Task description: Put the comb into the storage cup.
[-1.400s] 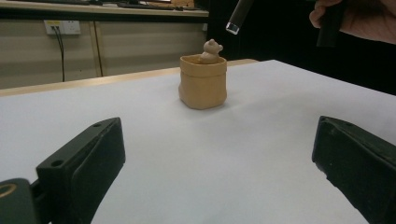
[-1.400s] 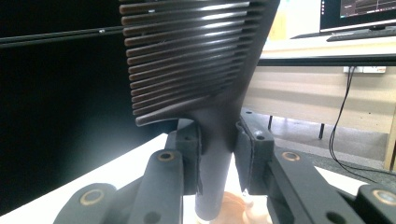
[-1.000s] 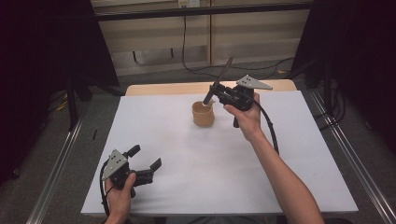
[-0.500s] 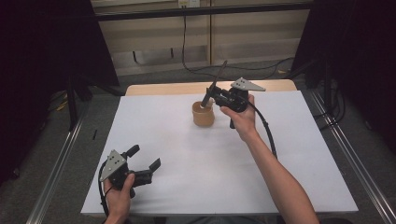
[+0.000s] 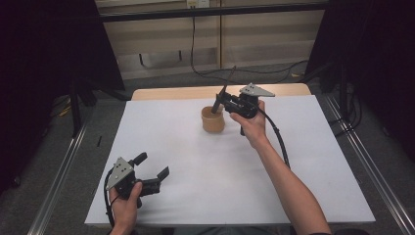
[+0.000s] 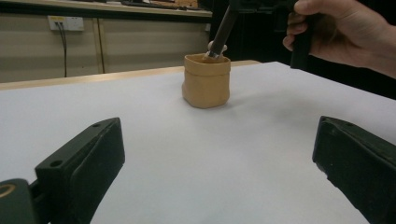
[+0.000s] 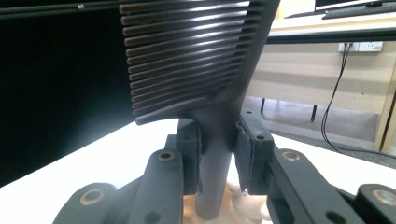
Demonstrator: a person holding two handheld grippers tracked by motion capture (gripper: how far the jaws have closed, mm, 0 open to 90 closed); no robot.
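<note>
I have the right hand-held gripper clenched on the black comb, handle down in the tan cup at frame centre, long axis steeply tilted. The left hand-held gripper idles released, lower left on the tabletop.

comb clamped between the jaws

the right gripper rises from the bottom of the frame, its two black jaws pressed on the dark handle of a comb. the comb's teeth fan across the upper centre, running toward the left. below the handle, at bottom centre, lies something pale tan. a white table spreads at lower left; a black cable hangs at right.
</note>
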